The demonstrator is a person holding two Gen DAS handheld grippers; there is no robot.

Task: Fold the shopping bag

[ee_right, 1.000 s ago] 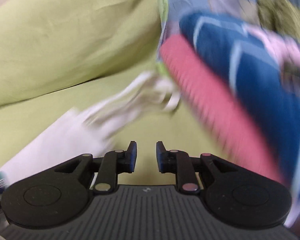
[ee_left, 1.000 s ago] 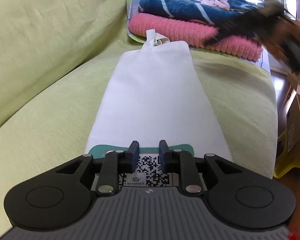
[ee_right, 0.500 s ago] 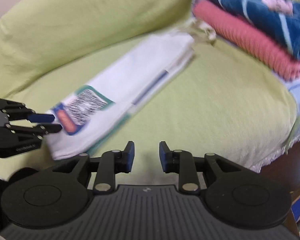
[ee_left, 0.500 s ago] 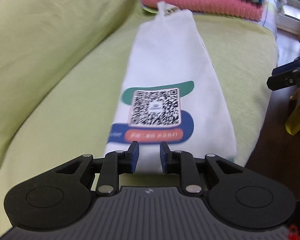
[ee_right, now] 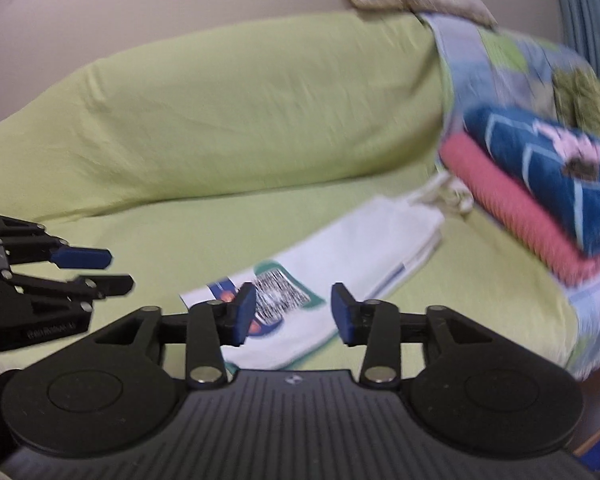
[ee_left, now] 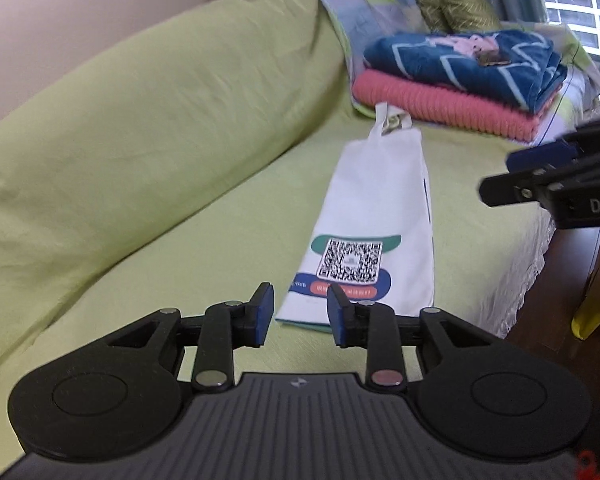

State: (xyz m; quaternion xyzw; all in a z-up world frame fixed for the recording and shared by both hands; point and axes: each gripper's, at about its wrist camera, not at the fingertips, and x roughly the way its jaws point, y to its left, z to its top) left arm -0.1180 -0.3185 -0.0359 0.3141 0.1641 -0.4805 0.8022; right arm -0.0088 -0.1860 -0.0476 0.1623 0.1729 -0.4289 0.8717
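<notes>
Jaws of left gripper and right gripper opening, empty; shopping bag beyond them may spring unfolded, I reckon.

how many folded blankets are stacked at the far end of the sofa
2: a pink knitted blanket at the bottom and a blue patterned blanket on top of it, just beyond the shopping bag handles. More may be hidden behind.

The right hand-held gripper is opening, nothing between its jaws, above the folded white shopping bag lying on the green sofa. The left hand-held gripper hovers at the left edge.
</notes>
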